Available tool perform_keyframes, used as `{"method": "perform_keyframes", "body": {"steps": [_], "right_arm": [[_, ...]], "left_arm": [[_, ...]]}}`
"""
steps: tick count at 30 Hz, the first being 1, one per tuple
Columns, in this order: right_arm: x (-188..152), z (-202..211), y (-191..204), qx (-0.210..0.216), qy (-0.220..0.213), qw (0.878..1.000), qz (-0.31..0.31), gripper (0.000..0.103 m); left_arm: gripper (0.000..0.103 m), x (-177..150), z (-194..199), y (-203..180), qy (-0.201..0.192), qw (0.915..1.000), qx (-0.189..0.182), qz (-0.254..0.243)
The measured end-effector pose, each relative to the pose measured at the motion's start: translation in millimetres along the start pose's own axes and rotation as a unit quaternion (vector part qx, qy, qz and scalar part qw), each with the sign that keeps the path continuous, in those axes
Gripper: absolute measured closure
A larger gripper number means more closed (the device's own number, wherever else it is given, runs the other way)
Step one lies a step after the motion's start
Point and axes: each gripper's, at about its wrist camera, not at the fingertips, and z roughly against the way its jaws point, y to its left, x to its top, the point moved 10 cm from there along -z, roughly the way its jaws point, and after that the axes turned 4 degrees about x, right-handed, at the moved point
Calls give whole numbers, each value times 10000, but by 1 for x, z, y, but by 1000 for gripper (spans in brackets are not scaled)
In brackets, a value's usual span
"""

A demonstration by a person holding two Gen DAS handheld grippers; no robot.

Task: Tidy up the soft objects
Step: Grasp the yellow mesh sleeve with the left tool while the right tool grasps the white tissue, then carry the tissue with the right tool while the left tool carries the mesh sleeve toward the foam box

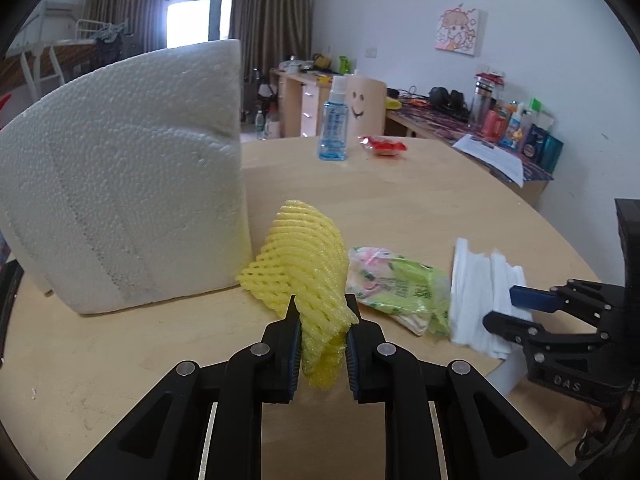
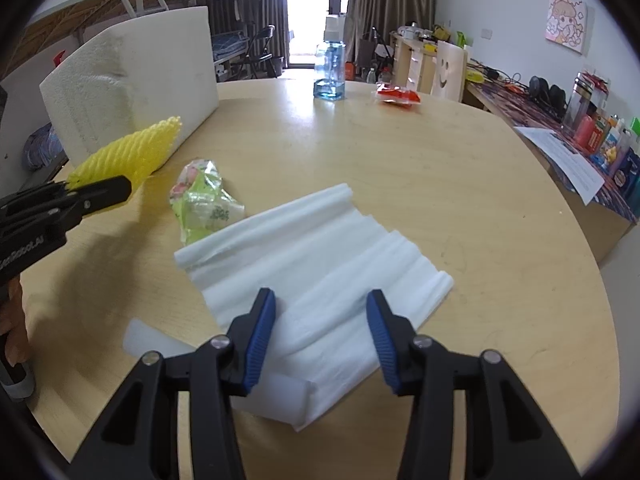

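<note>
My left gripper (image 1: 323, 305) is shut on the near end of a yellow foam fruit net (image 1: 304, 260), which lifts off the round wooden table (image 1: 400, 192) and leans by a white styrofoam block (image 1: 120, 180). The right wrist view shows that gripper (image 2: 116, 190) from the side with the net (image 2: 132, 152) in it. A crumpled green tissue packet (image 1: 396, 284) (image 2: 204, 200) lies between the net and a white pleated foam sheet (image 2: 320, 240) (image 1: 476, 280). My right gripper (image 2: 320, 294) (image 1: 502, 308) stands open over the sheet's near edge, its blue pads apart on either side.
At the table's far side stand a blue spray bottle (image 2: 330, 64) and a red packet (image 2: 398, 96). The styrofoam block (image 2: 132, 76) fills the left. A smiley-face wooden box (image 2: 450, 70) and a cluttered side desk (image 1: 520, 132) lie beyond the table's edge.
</note>
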Motion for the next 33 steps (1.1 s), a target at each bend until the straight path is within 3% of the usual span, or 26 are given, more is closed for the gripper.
{"method": "perform_keyframes", "body": {"steps": [5,8,23,33], "right_arm": [[0,1,-2,-55,-12,10000,-23,85],[0,2,-5,-32,-32,9999,-105,92],[30,62,-5,8,-1069,9940,-210,92],[41,77,8,229,-1331,9907,-176,95]], "left_arm": [[83,1,2,-3,-48,9999,-88,-3],[83,2,5,-4,-98,9999,-117,-29],[83,16,38,-10,-573,9982,-151,-100],[83,23,69,5,-942,9955,-2,-37]]}}
